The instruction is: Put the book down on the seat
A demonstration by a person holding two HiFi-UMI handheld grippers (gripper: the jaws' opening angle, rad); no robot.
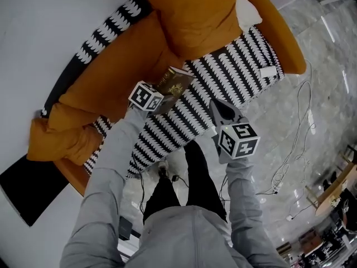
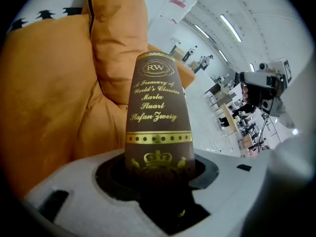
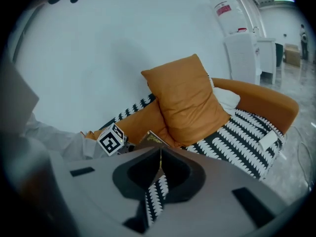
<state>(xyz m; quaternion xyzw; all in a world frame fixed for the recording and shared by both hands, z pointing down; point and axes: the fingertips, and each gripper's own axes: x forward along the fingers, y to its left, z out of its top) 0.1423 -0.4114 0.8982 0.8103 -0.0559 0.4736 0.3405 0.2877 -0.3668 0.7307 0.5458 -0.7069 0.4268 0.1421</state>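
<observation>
Left gripper (image 2: 158, 172): jaws wide, clamped on one end of the book (image 2: 157, 107), held over the striped seat (image 1: 223, 77), left of the orange cushion (image 1: 195, 15). Right gripper (image 3: 159, 164): jaws together, empty. Book judged a stiff hardback, fairly heavy, with a slick cover. A deep grip by the spine should hold best.

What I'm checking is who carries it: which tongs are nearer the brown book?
Left. The left tongs grip the book; the right tongs hang shut, apart from it, to its right.

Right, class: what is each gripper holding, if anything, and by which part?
The left gripper grips the brown book at the foot of its spine; the right gripper holds nothing.
</observation>
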